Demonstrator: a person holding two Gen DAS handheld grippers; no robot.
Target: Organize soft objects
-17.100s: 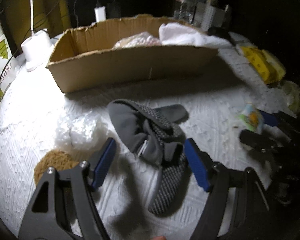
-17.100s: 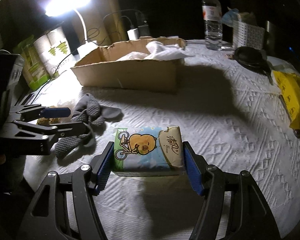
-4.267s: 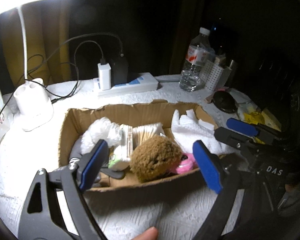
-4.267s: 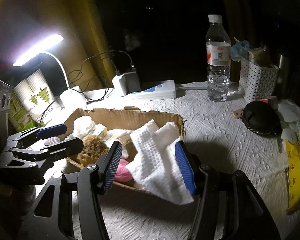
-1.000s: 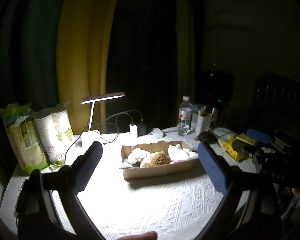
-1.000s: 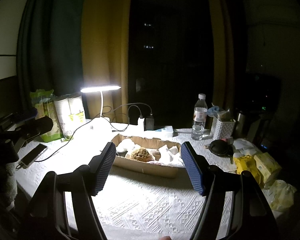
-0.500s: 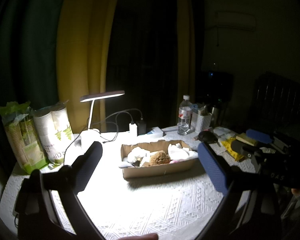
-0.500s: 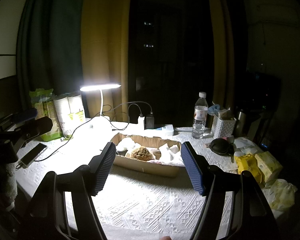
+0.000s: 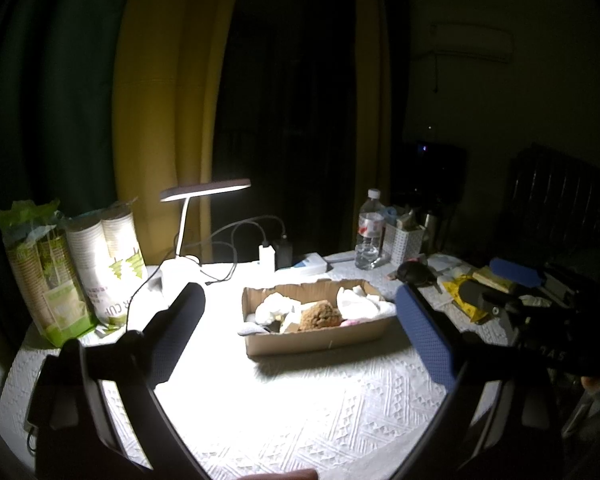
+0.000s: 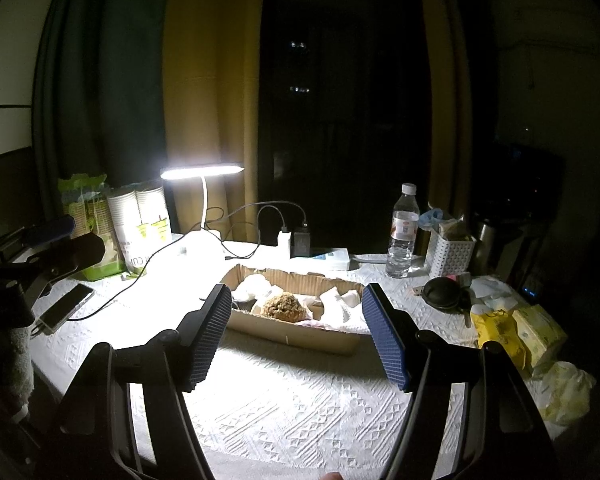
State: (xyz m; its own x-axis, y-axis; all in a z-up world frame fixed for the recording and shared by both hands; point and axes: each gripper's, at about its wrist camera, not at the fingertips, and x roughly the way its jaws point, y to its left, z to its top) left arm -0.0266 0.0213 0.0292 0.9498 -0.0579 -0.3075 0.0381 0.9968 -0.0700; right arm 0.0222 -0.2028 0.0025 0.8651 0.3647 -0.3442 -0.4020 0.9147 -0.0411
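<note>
Standing wide apart with nothing between them, the jaws of the left gripper [image 9: 300, 334] and the right gripper [image 10: 296, 334] hang well back from the work, above the near part of the white tablecloth [image 10: 300, 408]. Neither touches anything.

Beyond them sits the cardboard box [image 10: 292, 330], mid-table under the desk lamp [image 10: 202, 170]. It holds the soft objects: a brown sponge [image 10: 284, 306] in the middle, white cloths [image 10: 340, 306] to its right, pale bundles to its left. No soft item is visible loose on the cloth, so sorting appears complete.

Risks, as judged: the white cloths drape over the box's right rim and could slide out if the box is nudged. A careless reach could catch the lamp cable [image 10: 112, 298] and drag the phone [image 10: 64, 306], or topple the water bottle [image 10: 402, 232].

Limits of view: the box's lower contents are hidden by the front wall. The room beyond the lamp's pool is near black; the clutter at right, including yellow packets [image 10: 496, 330], is dim and hard to identify.
</note>
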